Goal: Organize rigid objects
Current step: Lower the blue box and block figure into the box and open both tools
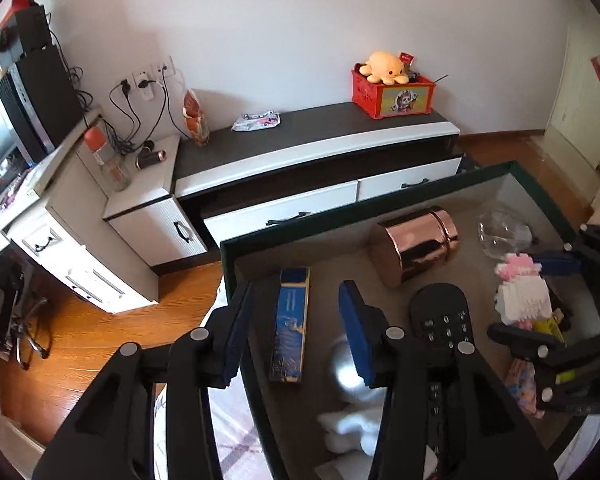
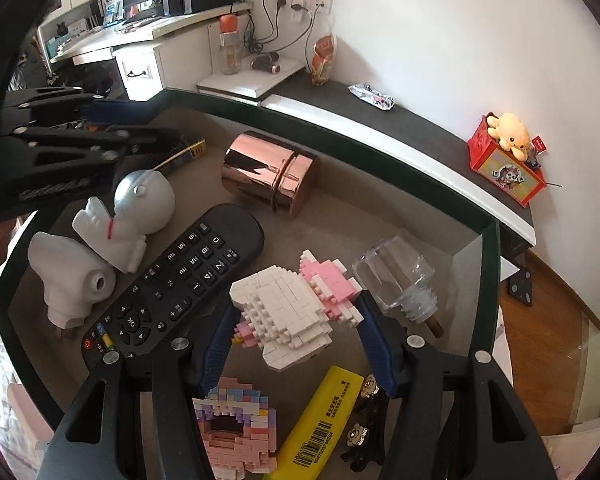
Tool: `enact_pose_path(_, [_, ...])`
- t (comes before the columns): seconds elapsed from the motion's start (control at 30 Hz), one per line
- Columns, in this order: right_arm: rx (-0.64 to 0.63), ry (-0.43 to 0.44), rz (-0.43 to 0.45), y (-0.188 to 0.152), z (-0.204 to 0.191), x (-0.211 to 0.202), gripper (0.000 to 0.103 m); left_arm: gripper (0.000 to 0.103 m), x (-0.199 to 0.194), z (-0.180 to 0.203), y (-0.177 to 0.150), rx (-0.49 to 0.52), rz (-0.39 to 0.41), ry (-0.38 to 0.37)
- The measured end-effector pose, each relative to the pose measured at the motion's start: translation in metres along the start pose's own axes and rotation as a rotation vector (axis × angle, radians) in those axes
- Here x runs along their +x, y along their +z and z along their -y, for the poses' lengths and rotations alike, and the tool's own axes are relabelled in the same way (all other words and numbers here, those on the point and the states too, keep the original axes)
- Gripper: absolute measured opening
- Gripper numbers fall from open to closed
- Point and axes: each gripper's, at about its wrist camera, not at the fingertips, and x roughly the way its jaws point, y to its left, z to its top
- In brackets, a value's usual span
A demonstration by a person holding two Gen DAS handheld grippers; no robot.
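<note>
Right gripper (image 2: 296,330) clamped on white-and-pink brick figure (image 2: 290,312) above tray (image 2: 488,264), long axis crosswise; left gripper (image 1: 296,320) apart, empty, straddling tray's left wall beside blue box (image 1: 290,320).

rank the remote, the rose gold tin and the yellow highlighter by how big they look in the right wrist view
1. remote
2. rose gold tin
3. yellow highlighter
The highlighter lies nearest the camera and is partly cut off, so its rank is unsure.

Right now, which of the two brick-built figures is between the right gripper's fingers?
The white-and-pink brick figure, sitting between the right gripper pads. The other brick figure, pink with purple and blue, lies lower in the tray, nearer the camera, untouched.
</note>
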Motion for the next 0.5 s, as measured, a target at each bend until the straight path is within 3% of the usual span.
enact_pose_path(0.03, [0.003,0.000,-0.003,0.000,0.001,0.000,0.060,0.049,-0.003,0.002,-0.002,0.009,0.006,0.005])
enact_pose_path(0.07, [0.006,0.003,-0.008,0.000,0.002,0.001,0.060,0.057,-0.008,0.004,-0.004,0.011,0.014,-0.006])
enact_pose_path(0.13, [0.012,0.000,-0.016,0.001,0.003,0.002,0.060,0.081,-0.017,0.007,-0.008,0.012,0.027,-0.029])
enact_pose_path(0.17, [0.015,0.002,-0.024,0.002,0.003,0.004,0.060,0.096,-0.023,0.010,-0.011,0.018,0.038,0.004])
enact_pose_path(0.27, [0.023,0.002,-0.041,0.003,0.005,0.007,0.060,0.096,-0.037,0.015,-0.017,0.041,0.079,0.019])
enact_pose_path(0.33, [0.029,0.001,-0.054,0.003,0.006,0.009,0.060,0.096,-0.045,0.015,-0.022,0.035,0.076,-0.005])
enact_pose_path(0.5, [0.050,-0.009,-0.061,0.002,0.008,0.009,0.061,0.096,-0.057,0.021,-0.030,0.064,0.093,0.018])
